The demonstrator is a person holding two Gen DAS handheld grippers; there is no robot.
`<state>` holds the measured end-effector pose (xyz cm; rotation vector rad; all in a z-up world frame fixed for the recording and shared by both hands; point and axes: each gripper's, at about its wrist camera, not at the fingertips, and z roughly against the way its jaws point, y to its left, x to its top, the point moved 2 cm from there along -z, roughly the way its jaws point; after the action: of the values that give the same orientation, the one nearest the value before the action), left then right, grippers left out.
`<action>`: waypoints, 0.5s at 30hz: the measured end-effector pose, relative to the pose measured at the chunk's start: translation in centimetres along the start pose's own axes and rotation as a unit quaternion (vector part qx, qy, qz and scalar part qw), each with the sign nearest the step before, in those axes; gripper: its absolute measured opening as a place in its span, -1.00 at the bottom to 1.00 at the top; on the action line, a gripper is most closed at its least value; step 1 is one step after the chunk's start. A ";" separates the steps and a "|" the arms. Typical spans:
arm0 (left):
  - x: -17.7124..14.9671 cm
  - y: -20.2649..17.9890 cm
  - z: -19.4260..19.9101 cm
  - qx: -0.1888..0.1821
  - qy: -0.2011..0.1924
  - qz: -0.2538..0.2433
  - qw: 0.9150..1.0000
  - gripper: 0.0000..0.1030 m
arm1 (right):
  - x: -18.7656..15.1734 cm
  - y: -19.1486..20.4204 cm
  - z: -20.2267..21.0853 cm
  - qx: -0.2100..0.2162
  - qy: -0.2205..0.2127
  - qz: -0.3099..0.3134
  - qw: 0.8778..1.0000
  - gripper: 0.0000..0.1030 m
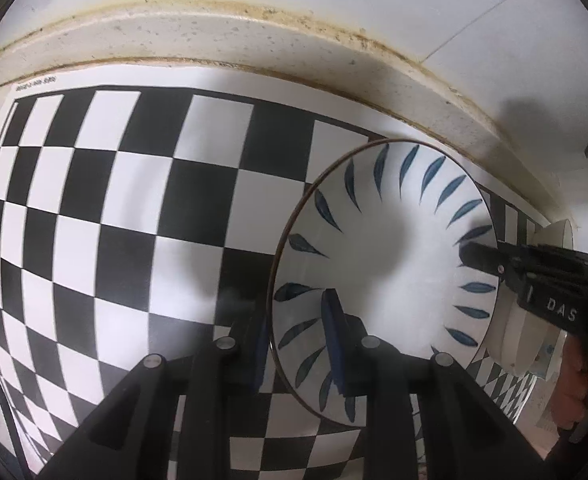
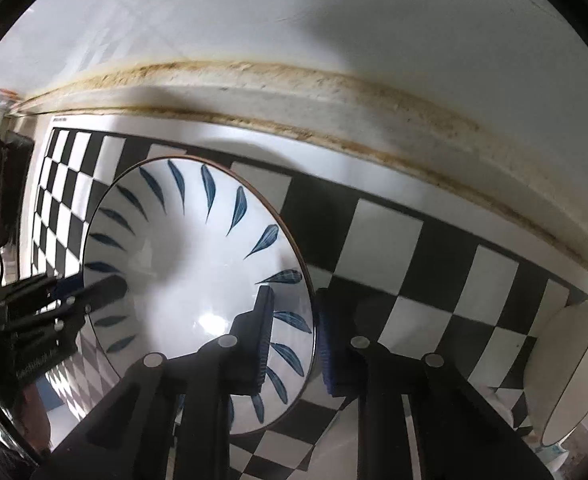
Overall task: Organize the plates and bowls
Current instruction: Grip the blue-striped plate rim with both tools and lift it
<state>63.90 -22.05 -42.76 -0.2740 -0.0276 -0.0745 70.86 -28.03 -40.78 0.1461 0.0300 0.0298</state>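
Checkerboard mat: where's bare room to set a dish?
Free: left stretch of the black-and-white checkerboard mat, bordered by the stained beige ledge and the white blue-leaf ceramic bowl. Crowded: right of the bowl, by the cream round dish and right gripper.

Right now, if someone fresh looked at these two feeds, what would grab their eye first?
The white bowl with blue leaf strokes, pinched at opposite sides of its rim by the left claw and the right claw, one finger inside and one outside. Under it spreads the black-and-white checkerboard sheet, running back to a stained beige ledge. A plain white dish sits at the right.
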 end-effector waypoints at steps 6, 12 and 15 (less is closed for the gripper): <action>-0.7 0.2 2.6 0.003 -0.014 -0.011 1.000 -0.57 | -1.2 0.2 1.9 0.015 -0.017 -0.004 1.000 -0.58; -2.3 -0.6 5.4 0.006 -0.029 -0.027 0.999 -0.57 | -3.5 0.0 5.2 0.018 -0.034 0.004 0.999 -0.59; -3.4 -0.9 6.8 0.005 -0.038 -0.030 0.999 -0.57 | -5.0 0.6 7.0 0.015 -0.044 0.010 0.999 -0.59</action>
<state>60.30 -20.87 -36.09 -0.2649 -0.1111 -0.1244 66.11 -28.63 -33.67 0.1768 -0.0595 0.0424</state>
